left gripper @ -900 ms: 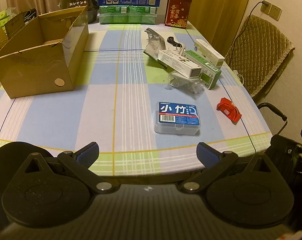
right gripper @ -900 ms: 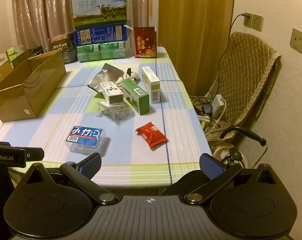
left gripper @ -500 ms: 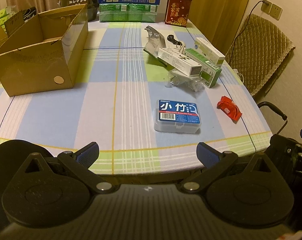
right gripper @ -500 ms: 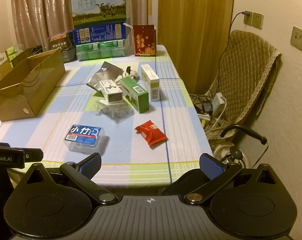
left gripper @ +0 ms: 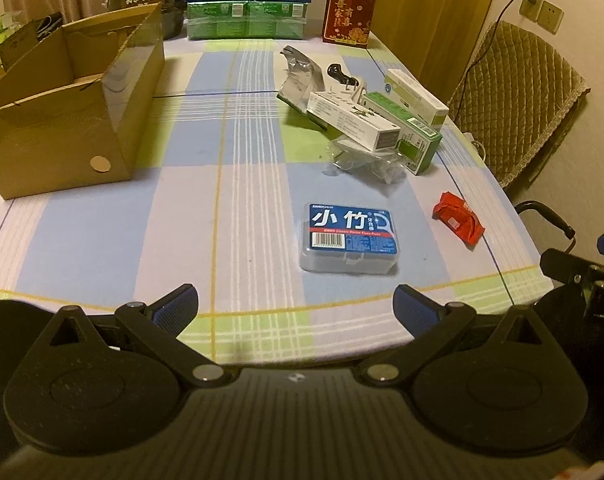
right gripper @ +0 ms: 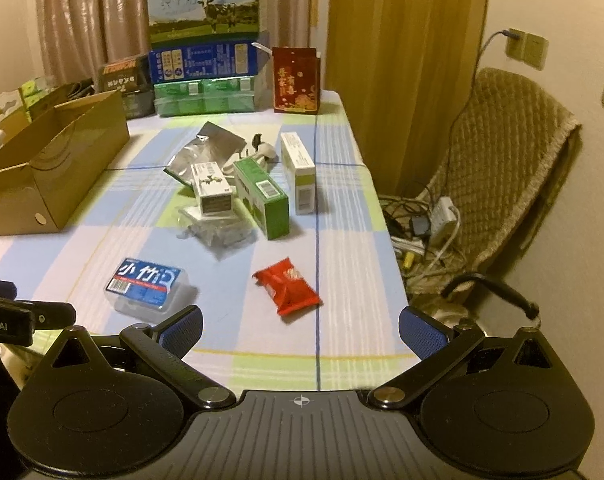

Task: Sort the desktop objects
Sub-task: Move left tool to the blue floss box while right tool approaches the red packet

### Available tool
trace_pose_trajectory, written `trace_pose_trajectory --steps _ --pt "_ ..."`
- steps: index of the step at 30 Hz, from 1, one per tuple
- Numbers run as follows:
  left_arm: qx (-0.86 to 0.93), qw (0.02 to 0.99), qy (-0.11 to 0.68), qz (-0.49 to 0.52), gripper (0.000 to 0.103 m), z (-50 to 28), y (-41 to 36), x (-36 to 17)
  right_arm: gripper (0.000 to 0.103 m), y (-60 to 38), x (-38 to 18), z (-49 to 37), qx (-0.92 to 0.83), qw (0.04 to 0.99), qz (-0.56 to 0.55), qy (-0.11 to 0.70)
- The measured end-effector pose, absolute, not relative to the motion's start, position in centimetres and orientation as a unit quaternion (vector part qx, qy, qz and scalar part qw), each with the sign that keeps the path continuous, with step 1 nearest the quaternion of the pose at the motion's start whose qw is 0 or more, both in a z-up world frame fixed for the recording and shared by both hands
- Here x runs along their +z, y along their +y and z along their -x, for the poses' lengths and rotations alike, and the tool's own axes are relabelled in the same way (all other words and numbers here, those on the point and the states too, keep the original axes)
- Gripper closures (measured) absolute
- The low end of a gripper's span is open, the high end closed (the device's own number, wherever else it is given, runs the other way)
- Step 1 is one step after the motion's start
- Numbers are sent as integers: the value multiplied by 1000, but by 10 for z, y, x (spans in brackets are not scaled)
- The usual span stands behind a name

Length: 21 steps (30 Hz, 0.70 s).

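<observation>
In the left wrist view a clear floss box (left gripper: pixel 350 238) with blue label is seen flat on the tablecloth (left gripper: pixel 101 240), long axis crosswise, beyond the spread, empty left gripper (left gripper: pixel 295 308); in the right wrist view it lies skewed, left of the spread, empty right gripper (right gripper: pixel 300 330).

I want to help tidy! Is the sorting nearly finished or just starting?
Just starting. Nothing shows inside the cardboard box. Both grippers, left and right, are open and hold nothing. The floss box, red packet and small cartons all wait on the table.
</observation>
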State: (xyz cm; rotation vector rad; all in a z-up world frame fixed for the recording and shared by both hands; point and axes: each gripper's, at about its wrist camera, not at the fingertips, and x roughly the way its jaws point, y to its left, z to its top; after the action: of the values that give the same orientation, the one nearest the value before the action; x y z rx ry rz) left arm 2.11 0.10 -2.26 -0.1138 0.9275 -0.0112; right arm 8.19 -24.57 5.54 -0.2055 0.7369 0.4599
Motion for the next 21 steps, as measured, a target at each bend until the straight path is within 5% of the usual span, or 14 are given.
trace_pose_trajectory --steps 21 --pt "-35 888 458 31 1 -92 -43 -70 2 -221 12 -172 325 839 199 388"
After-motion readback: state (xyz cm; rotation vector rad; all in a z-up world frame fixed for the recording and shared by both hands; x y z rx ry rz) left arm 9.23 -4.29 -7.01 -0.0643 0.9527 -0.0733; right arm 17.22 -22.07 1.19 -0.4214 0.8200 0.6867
